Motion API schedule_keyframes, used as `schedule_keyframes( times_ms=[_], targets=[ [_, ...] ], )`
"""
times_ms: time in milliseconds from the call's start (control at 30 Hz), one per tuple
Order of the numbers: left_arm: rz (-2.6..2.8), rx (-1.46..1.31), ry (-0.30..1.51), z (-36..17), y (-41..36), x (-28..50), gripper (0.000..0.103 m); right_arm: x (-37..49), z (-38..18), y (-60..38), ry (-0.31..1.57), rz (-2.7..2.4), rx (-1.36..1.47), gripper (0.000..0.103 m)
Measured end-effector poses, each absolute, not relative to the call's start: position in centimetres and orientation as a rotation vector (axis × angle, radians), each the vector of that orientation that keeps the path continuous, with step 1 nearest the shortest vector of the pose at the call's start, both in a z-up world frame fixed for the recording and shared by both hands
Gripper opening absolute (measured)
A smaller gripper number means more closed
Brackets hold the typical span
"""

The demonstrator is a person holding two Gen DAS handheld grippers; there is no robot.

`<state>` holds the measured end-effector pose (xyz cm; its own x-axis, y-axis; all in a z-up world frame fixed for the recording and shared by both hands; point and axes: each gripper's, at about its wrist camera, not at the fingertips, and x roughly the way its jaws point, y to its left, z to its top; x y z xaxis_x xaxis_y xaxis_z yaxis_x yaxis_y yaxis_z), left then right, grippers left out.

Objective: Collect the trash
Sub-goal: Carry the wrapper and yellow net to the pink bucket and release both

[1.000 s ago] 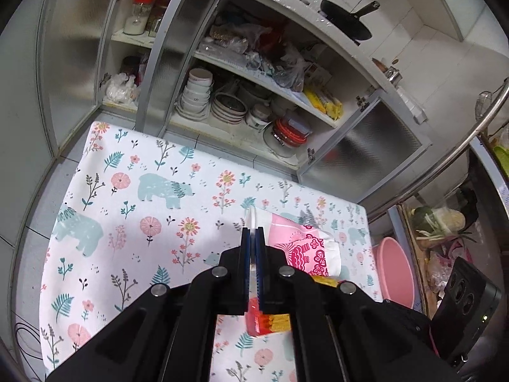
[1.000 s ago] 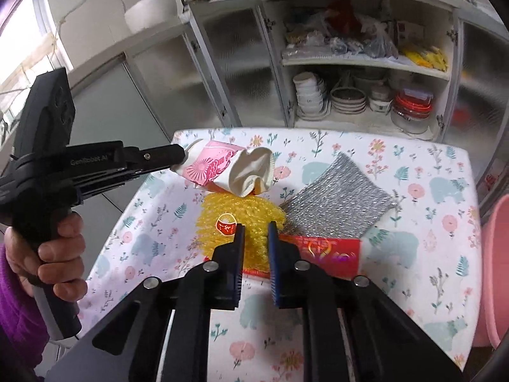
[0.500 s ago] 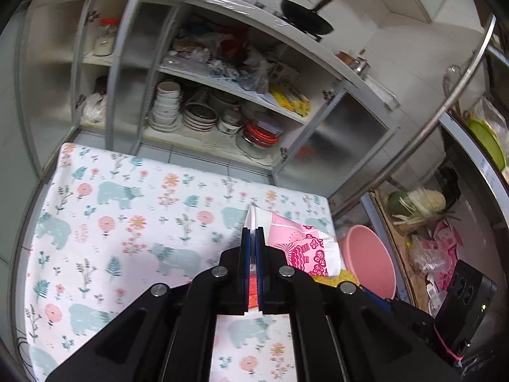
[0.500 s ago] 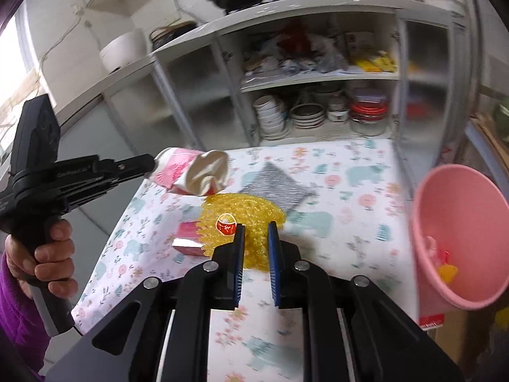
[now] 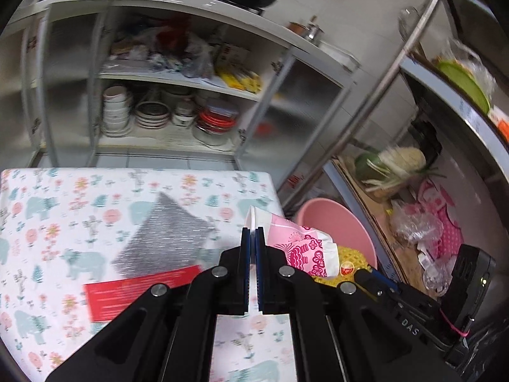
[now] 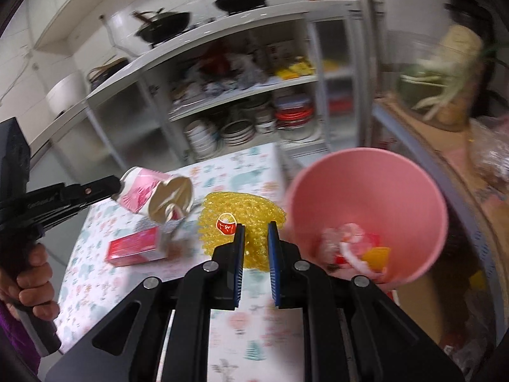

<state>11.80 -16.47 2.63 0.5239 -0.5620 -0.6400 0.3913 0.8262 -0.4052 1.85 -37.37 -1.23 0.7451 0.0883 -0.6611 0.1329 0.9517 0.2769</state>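
Our left gripper (image 5: 252,234) pinches the rim of a crushed pink paper cup (image 6: 152,194); our right gripper (image 6: 254,229) clamps narrowly on yellow mesh netting (image 6: 245,215). Both loads hang near the table (image 5: 95,197) edge, beside the pink bin (image 6: 366,191). We judge release should wait until each load is squarely over the bin's mouth, then go in one at a time.

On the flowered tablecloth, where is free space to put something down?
Tablecloth is bare on its left part, left of the silver pad, and along the near edge below the red packet. The right end, beside the pink bin, is crowded by both grippers' loads.
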Motion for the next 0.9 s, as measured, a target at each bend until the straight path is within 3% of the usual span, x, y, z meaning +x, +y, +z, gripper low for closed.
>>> schedule_keyframes(
  times_ms=[500, 900],
  targets=[
    [-0.693, 0.004, 0.839, 0.0, -29.8, 11.2, 0.002, 1.1, -3.9, -45.1, 0.741, -0.301, 0.339, 0.014],
    [-0.716, 0.126, 0.857, -3.6, -34.7, 11.0, 0.003, 2.0, -5.3, -46.5, 0.766, -0.382, 0.309, 0.015]
  ],
)
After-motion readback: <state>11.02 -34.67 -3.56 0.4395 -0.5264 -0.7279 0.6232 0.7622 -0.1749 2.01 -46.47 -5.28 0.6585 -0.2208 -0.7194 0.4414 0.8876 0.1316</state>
